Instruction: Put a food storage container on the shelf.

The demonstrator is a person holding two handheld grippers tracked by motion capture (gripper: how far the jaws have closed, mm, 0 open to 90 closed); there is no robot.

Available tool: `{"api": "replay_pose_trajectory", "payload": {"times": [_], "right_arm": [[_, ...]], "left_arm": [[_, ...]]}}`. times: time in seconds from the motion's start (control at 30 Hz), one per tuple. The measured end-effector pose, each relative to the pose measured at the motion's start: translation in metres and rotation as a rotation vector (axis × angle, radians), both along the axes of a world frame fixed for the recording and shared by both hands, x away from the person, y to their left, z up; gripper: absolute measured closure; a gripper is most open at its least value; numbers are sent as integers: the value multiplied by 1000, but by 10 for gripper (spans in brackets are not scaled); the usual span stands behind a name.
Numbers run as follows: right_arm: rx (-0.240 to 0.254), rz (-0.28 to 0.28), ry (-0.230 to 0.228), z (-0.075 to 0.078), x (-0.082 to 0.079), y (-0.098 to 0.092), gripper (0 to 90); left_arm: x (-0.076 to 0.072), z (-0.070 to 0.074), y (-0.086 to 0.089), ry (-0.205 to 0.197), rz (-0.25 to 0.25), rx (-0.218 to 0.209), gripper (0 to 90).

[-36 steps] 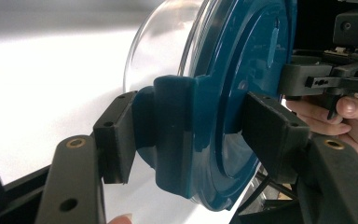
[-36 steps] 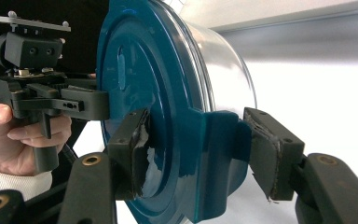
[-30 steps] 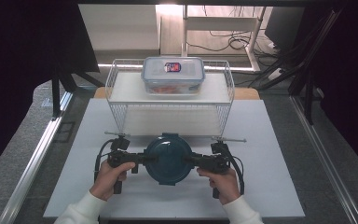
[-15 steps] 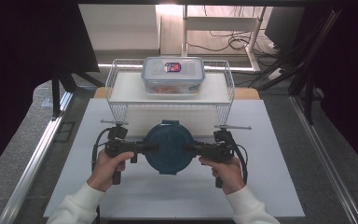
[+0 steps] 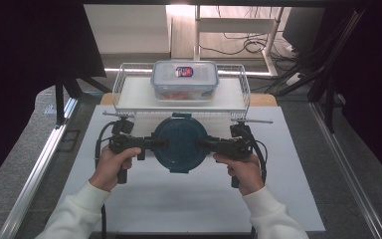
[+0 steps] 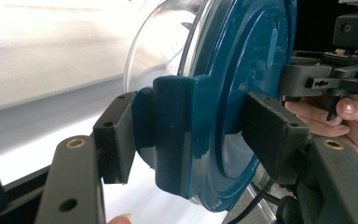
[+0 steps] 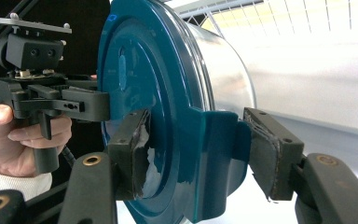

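A round clear container with a dark teal lid (image 5: 180,143) hangs above the white mat, just in front of the wire rack. My left gripper (image 5: 151,143) is shut on the lid's left side clasp (image 6: 172,135), one pad on each face of it. My right gripper (image 5: 209,144) is shut on the opposite clasp (image 7: 214,154) in the same way. In the left gripper view the lid (image 6: 242,70) stands on edge with the clear body (image 6: 158,42) behind it. The right gripper view has the lid (image 7: 135,70) and the left gripper's body (image 7: 51,100) beyond it.
A white wire rack (image 5: 124,74) stands at the back of the mat (image 5: 288,164) with a clear rectangular lidded box (image 5: 185,79) of food on its shelf. A metal rail (image 5: 45,159) runs along the table's left side. Dark stands and cables lie behind.
Both hands have lifted the round container off the mat and carried it up toward the rack's front edge. The grips on the two clasps are unchanged.
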State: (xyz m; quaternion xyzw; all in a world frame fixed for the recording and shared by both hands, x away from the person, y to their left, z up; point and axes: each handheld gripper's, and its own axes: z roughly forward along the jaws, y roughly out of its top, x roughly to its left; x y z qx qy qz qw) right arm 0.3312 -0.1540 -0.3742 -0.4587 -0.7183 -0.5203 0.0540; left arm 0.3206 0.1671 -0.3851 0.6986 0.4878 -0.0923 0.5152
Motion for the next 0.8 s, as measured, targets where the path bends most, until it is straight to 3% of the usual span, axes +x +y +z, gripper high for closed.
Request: {"api": "replay_pose_trajectory", "payload": {"times": [0.13,0.8], "right_arm": [[2,0,-12,9,3,1,421],[-9,1,-79,60,18,1,421]], "left_arm": [[2,11,-1,-22,2,18,373],[21,59,0,-91,-16,24,374]]}}
